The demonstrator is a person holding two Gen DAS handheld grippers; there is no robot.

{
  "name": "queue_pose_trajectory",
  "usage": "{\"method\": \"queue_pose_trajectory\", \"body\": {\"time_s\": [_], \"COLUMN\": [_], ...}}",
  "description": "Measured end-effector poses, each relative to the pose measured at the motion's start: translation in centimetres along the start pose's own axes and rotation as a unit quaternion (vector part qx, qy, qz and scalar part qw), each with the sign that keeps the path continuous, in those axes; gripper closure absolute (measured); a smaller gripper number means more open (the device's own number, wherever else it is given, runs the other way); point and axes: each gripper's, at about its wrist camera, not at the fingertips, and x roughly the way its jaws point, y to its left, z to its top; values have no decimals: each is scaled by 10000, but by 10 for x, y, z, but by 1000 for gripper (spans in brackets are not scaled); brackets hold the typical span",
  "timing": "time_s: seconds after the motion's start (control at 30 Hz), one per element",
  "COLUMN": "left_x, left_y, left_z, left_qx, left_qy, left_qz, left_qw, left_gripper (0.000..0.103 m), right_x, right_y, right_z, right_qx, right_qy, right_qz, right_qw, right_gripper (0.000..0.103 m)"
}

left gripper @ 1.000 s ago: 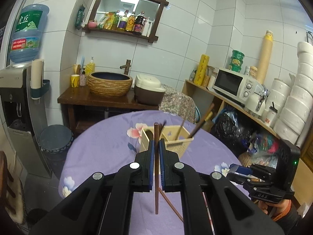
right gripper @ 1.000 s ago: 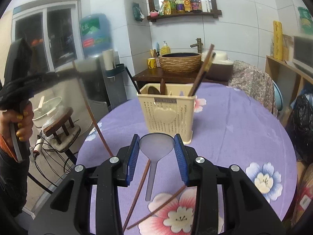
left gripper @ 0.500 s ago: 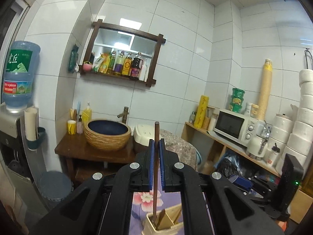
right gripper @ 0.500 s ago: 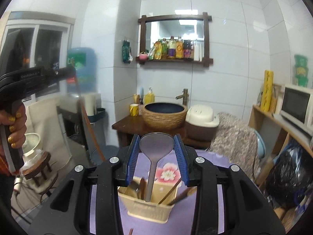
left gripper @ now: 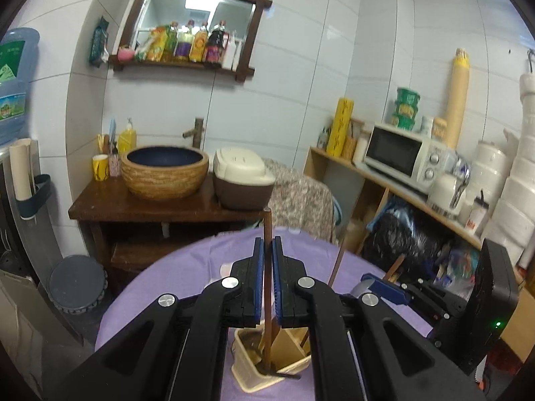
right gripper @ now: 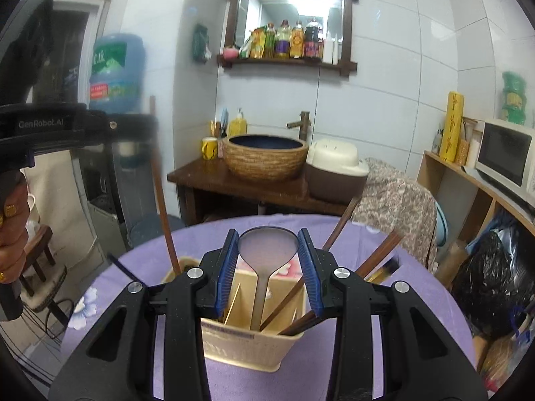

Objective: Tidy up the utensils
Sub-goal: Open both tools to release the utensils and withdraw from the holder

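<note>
Chopstick [left gripper: 267,267] pinched upright between left fingers [left gripper: 257,277].

The utensil holder [right gripper: 247,347] stood on the round table [right gripper: 384,361] at lower centre; behind it a washbasin [right gripper: 265,155] sat left of the rice cooker [right gripper: 336,167].

A home kitchen is showing: a microwave [left gripper: 399,153], rice cooker [left gripper: 241,180], basin [left gripper: 164,171] and sauce bottles [left gripper: 190,46] are lining tiled walls.

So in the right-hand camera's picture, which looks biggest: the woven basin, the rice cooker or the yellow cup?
Largest to smallest, as they look:
1. woven basin
2. rice cooker, somewhat smaller
3. yellow cup, clearly smallest
All stand on one counter, so nearness hardly skews this.
</note>
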Motion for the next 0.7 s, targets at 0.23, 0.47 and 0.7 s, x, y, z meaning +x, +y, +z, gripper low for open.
{"method": "queue_pose_trajectory", "body": {"time_s": [0.23, 0.47, 0.7], "left_x": [27, 20, -21], "left_y": [11, 22, 29], "left_z": [-36, -43, -63], "left_qx": [26, -274, -668], "left_qy": [598, 614, 216], "left_qz": [5, -43, 562], "left_qw": [9982, 9977, 9959], "left_gripper": [97, 92, 33], "right_x": [19, 21, -20], "right_y": [15, 20, 14], "right_z": [-27, -44, -62], "right_qx": [-198, -414, -368], "right_qy": [321, 332, 46], "right_qz": [106, -18, -42], "right_qw": [9992, 9986, 9993], "right_gripper": [66, 31, 27]}}
